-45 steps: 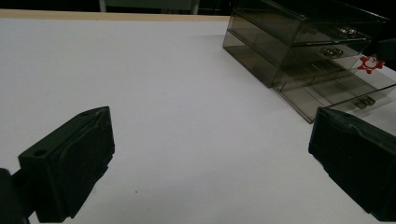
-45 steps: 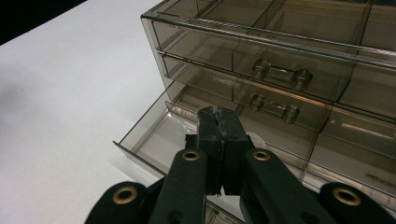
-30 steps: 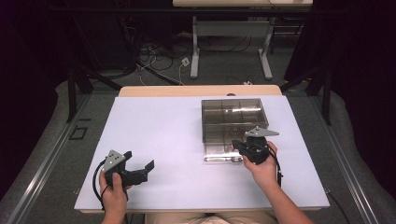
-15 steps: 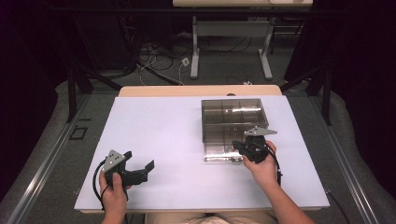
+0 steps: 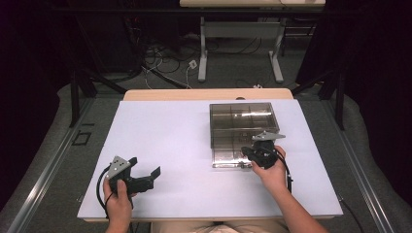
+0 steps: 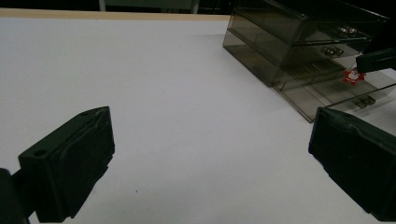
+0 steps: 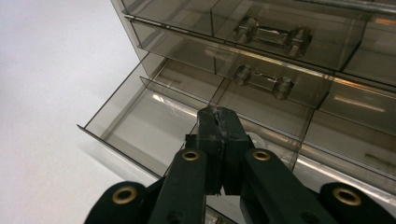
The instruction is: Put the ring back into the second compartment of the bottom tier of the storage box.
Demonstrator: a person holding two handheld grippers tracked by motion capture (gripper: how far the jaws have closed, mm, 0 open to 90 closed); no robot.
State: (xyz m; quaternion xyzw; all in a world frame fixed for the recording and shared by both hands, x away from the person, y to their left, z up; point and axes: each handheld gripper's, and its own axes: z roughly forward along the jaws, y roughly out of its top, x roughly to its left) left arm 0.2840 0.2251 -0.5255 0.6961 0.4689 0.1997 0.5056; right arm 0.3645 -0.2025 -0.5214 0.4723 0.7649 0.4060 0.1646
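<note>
A smoky clear drawer cabinet (image 5: 243, 116) stands on the white table (image 5: 170, 131), right of the middle. Its bottom drawer (image 7: 140, 121) is pulled out toward me. My right gripper (image 5: 248, 154) hovers over that open drawer with its jaws pressed together (image 7: 218, 114). In the left gripper view a small red and white figure (image 6: 353, 76) hangs from the tip of the right gripper (image 6: 364, 63) above the drawer. My left gripper (image 5: 144, 166) rests low at the table's front left, jaws wide apart (image 6: 210, 121) with nothing between them.
The two upper drawers, each with a clear handle (image 7: 268, 32), are pushed in. A wooden table edge (image 5: 204, 93) runs along the far side. Beyond it are desk legs and cables (image 5: 165, 63) on the floor.
</note>
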